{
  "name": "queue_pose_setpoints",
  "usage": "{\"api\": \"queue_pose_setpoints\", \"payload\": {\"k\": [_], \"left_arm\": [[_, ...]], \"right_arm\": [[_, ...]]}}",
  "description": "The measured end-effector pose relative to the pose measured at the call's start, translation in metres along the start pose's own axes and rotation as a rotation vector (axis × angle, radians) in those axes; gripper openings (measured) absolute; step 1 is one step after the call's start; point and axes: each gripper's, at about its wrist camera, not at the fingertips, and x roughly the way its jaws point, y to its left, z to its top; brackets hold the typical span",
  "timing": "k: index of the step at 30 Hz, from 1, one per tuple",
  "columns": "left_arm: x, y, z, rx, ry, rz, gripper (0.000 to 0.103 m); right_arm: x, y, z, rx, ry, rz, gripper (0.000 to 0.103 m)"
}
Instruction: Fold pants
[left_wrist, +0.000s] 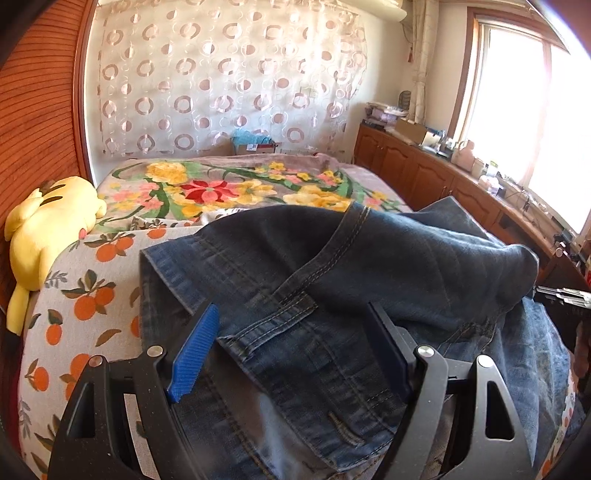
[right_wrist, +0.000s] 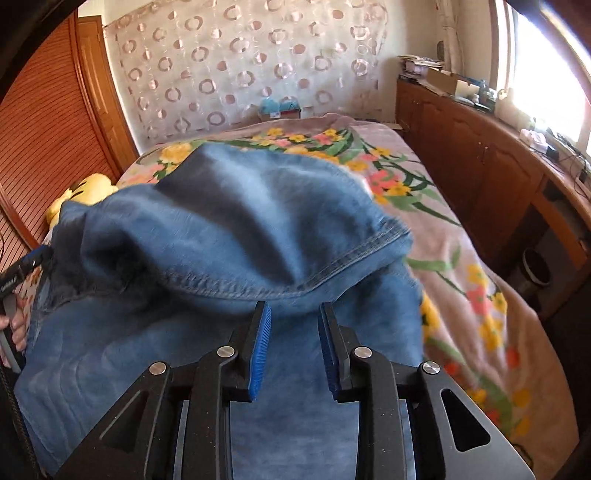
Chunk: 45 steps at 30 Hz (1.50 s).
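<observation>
Denim pants (left_wrist: 332, 280) rumpled, stitched seams | left tongs (left_wrist: 295, 347) wide, seemingly ungripping | right tongs (right_wrist: 295, 347) parted, empty

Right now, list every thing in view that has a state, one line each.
jeans: partly folded, bunched, a leg lying over the waistband.
left gripper: open wide, jaws either side of the waistband, not clamping.
right gripper: jaws apart, pads not pressing the denim.
floral blanket: spread over the bed.
yellow plush toy: lying at the bed's edge.
cabinet doors: closed.
</observation>
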Motion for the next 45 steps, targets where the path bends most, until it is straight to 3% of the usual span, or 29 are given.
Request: {"api": "queue_pose_setpoints", "payload": {"k": [6, 10, 16, 22, 28, 32, 37, 41, 43, 45], "left_arm": [[-0.022, -0.005, -0.004, 0.059, 0.048, 0.037, 0.080], [-0.037, -0.010, -0.015, 0.066, 0.082, 0.034, 0.079], [-0.034, -0.017, -0.027, 0.048, 0.154, 0.020, 0.059], [-0.019, -0.021, -0.037, 0.029, 0.220, 0.028, 0.050], [-0.024, -0.028, -0.044, 0.014, 0.208, 0.052, 0.049], [-0.030, -0.035, -0.051, 0.006, 0.212, 0.004, 0.049], [-0.030, -0.038, -0.054, 0.022, 0.194, 0.023, 0.049], [-0.032, -0.037, -0.055, 0.024, 0.182, 0.021, 0.040], [-0.034, -0.037, -0.054, 0.011, 0.176, 0.002, 0.028], [-0.036, -0.037, -0.053, 0.002, 0.175, -0.015, 0.028]], "right_arm": [[0.008, 0.013, -0.024, -0.061, 0.039, -0.020, 0.034], [-0.001, 0.022, -0.039, -0.075, 0.024, -0.025, 0.044], [-0.011, 0.032, -0.049, -0.078, -0.006, -0.037, 0.051], [-0.022, 0.042, -0.054, -0.099, -0.004, -0.038, 0.060], [-0.024, 0.040, -0.051, -0.095, -0.002, -0.040, 0.064], [-0.024, 0.040, -0.049, -0.100, -0.001, -0.049, 0.065], [-0.022, 0.039, -0.048, -0.099, -0.002, -0.051, 0.066], [-0.022, 0.037, -0.048, -0.099, -0.002, -0.053, 0.067], [-0.022, 0.037, -0.048, -0.098, -0.003, -0.057, 0.068], [-0.022, 0.035, -0.048, -0.098, -0.003, -0.057, 0.069]]}}
